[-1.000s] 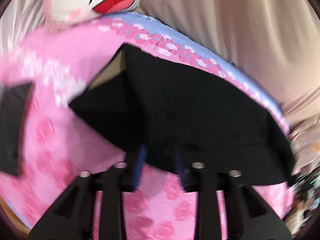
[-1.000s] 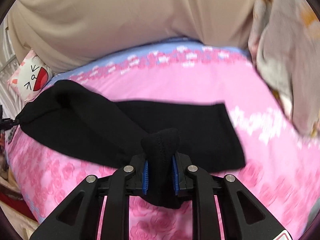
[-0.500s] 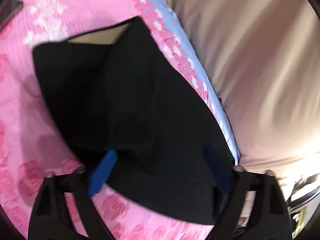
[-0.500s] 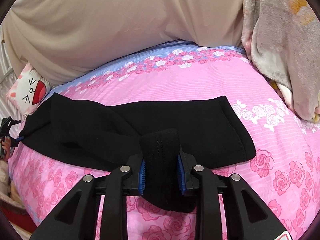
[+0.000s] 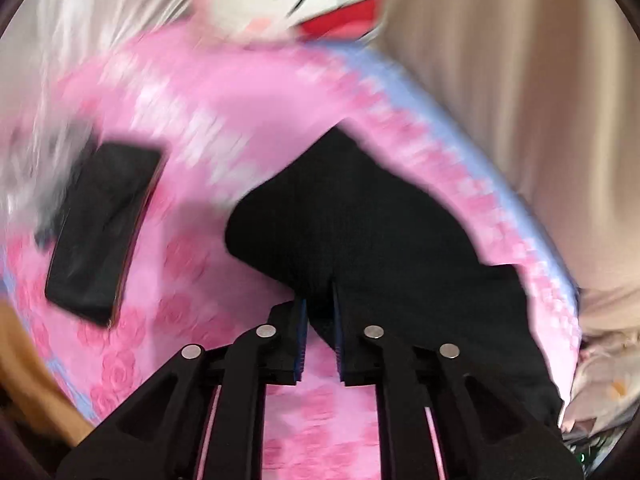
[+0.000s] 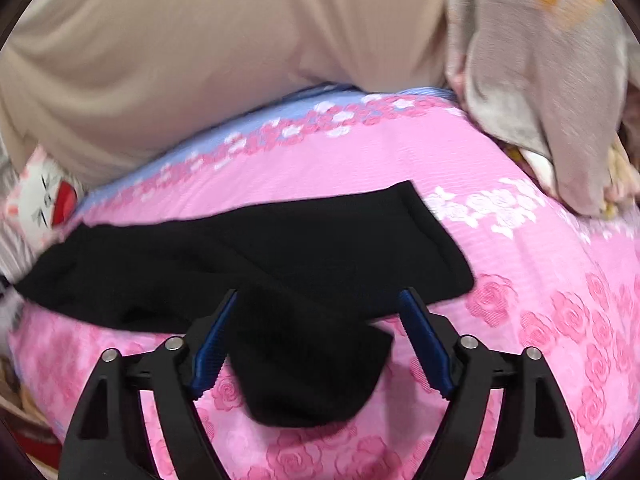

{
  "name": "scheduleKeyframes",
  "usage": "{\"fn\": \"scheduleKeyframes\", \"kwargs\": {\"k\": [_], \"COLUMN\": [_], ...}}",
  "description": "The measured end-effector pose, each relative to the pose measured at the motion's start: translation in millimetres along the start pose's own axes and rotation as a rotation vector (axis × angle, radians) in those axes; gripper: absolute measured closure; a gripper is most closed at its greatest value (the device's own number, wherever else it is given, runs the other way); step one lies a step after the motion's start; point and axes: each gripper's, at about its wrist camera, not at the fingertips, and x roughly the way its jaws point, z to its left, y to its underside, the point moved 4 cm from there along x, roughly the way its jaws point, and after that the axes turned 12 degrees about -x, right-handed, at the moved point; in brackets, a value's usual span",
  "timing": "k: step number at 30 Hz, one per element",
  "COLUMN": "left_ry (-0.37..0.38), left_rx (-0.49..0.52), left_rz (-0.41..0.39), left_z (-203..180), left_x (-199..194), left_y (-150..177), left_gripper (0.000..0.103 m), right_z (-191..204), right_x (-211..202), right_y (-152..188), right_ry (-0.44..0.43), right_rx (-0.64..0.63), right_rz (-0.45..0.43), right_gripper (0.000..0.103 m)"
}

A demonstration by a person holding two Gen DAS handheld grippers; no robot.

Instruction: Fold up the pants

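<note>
On the pink bedspread (image 5: 224, 128), in the left wrist view, the left gripper (image 5: 319, 322) has clamped onto an edge of the black pants (image 5: 360, 220), having been wide half a second ago. In the right wrist view, the right gripper (image 6: 320, 336) has sprung apart, dropping its bunch of fabric; one fold looks laid.

black pants (image 6: 280, 248) lying crumpled across pink bedspread (image 6: 520, 264)
</note>
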Motion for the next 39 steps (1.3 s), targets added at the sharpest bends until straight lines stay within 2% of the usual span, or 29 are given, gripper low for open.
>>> {"fn": "scheduleKeyframes", "kwargs": {"k": [1,3,5,7,9,11,12,15,16,17,19,21,23,25,27,28,29,30,31,32,33,35,36,37,38,39], "left_ry": [0.011,0.029,0.033,0.008,-0.011,-0.017,-0.013,-0.052,-0.069,-0.079,-0.104,-0.111,-0.138,-0.161,-0.182,-0.188,-0.188,-0.183,-0.162,-0.133,-0.107,-0.046,-0.017,0.001,-0.009,-0.035], "left_rx": [-0.029,-0.086,-0.079,-0.06,-0.06,-0.072,-0.074,-0.022,0.008,0.03,0.069,0.096,0.126,0.146,0.163,0.164,0.16,0.146,0.124,0.108,0.094,0.053,0.048,0.069,0.095,0.12], "left_rz": [0.018,0.012,-0.01,-0.027,-0.037,-0.049,-0.062,-0.106,-0.123,-0.134,-0.155,-0.175,-0.206,-0.23,-0.234,-0.23,-0.222,-0.211,-0.19,-0.173,-0.164,-0.18,-0.19,-0.196,-0.201,-0.215], "left_z": [7,13,7,-2,-9,-16,-14,-21,-26,-30,-37,-41,-45,-47,-46,-45,-44,-41,-38,-35,-32,-29,-31,-39,-45,-51], "left_x": [4,7,8,9,8,5,5,-2,-4,-5,-8,-11,-11,-6,8,15,20,24,25,22,17,-1,-8,-13,-13,-11], "left_y": [3,5,5,2,0,5,4,12,14,15,19,17,13,9,7,6,5,6,7,9,10,11,10,8,6,3], "left_gripper": [0.09,0.087,0.083,0.079,0.072,0.057,0.055,0.047,0.042,0.037,0.033,0.033,0.032,0.03,0.03,0.03,0.03,0.03,0.03,0.03,0.03,0.03,0.029,0.024,0.013,0.01], "right_z": [-5,-16,-29,-41,-50,-52,-48,-22,-9,2,22,28,17,0,-19,-28,-44,-62,-70,-69,-60,-40,-25,-4,18,45], "right_x": [-9,-23,-39,-52,-54,-38,-29,-3,8,17,24,3,-22,-27,6,24,49,76,81,76,61,38,28,21,20,25], "right_y": [1,4,6,7,8,13,17,20,20,21,11,-27,-67,-96,-100,-97,-85,-69,-60,-59,-60,-63,-67,-74,-82,-90], "right_ry": [0.003,0.015,-0.053,-0.16,-0.22,-0.249,-0.259,-0.151,-0.138,-0.139,-0.054,0.026,0.062,0.101,0.183,0.212,0.237,0.273,0.282,0.27,0.257,0.248,0.231,0.164,0.083,0.0], "right_rx": [0.018,0.064,0.157,0.261,0.351,0.457,0.475,0.344,0.286,0.242,0.112,0.008,-0.007,-0.034,-0.116,-0.121,-0.096,-0.031,0.025,0.069,0.104,0.122,0.121,0.101,0.077,0.047], "right_rz": [-0.016,-0.035,-0.071,-0.124,-0.148,-0.061,-0.012,0.115,0.151,0.18,0.223,0.134,0.024,-0.024,0.025,0.055,0.119,0.22,0.244,0.195,0.103,0.011,-0.023,-0.043,-0.046,-0.041], "right_gripper": [0.018,0.017,0.017,0.017,0.017,0.017,0.017,0.019,0.047,0.095,0.093,0.093,0.094,0.093,0.086,0.079,0.077,0.077,0.076,0.076,0.074,0.057,0.057,0.057,0.057,0.057]}}
